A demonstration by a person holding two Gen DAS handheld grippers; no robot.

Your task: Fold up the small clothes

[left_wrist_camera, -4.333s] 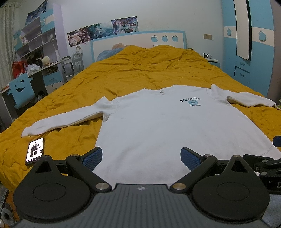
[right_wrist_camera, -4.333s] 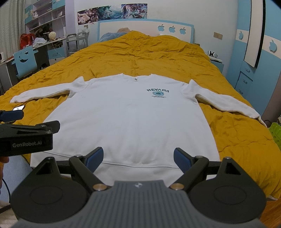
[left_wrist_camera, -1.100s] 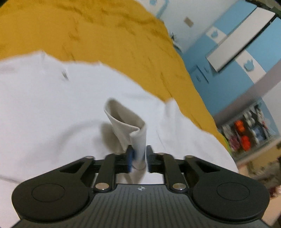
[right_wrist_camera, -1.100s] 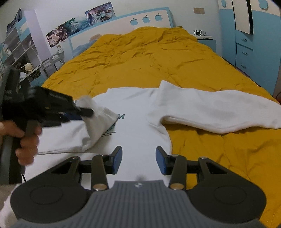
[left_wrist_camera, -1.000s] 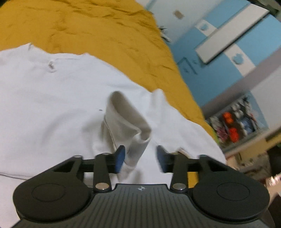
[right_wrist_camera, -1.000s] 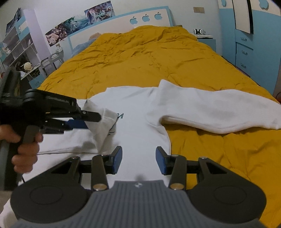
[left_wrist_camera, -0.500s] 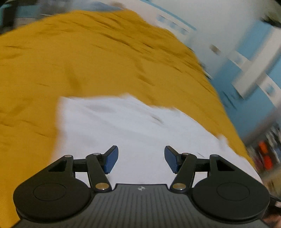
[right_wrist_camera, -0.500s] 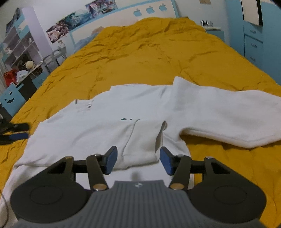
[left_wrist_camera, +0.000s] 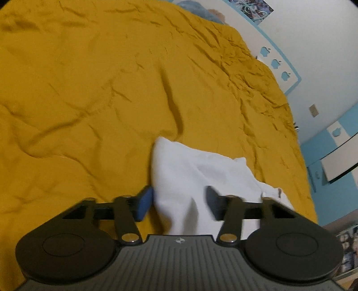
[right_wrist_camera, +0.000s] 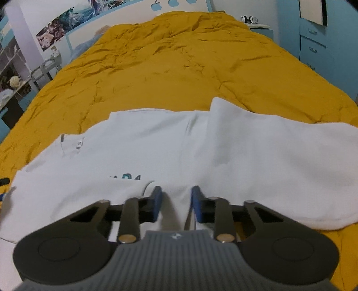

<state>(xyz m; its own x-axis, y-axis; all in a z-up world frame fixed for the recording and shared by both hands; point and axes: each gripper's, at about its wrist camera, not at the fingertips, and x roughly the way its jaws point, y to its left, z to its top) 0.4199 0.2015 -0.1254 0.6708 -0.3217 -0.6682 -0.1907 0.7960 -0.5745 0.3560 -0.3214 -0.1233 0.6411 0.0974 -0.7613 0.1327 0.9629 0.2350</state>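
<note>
A white sweatshirt (right_wrist_camera: 138, 152) with a blue chest print lies on the yellow bedspread (right_wrist_camera: 179, 67). Its left sleeve is folded across the chest; the right sleeve (right_wrist_camera: 279, 156) stretches out to the right. My right gripper (right_wrist_camera: 174, 202) is open low over the chest, with white cloth between its blue pads. In the left wrist view my left gripper (left_wrist_camera: 177, 202) is open at the sweatshirt's left shoulder (left_wrist_camera: 190, 170), with the folded edge of cloth between the jaws.
The yellow bedspread (left_wrist_camera: 89, 89) fills the far side up to the white headboard (right_wrist_camera: 170, 4). A blue wardrobe (right_wrist_camera: 324, 35) and nightstand stand at the right. Shelves and a desk (right_wrist_camera: 11, 85) stand at the left.
My left gripper let go of the left sleeve on the chest, opened, and swung back to the left shoulder. My right gripper moved forward and down onto the chest cloth.
</note>
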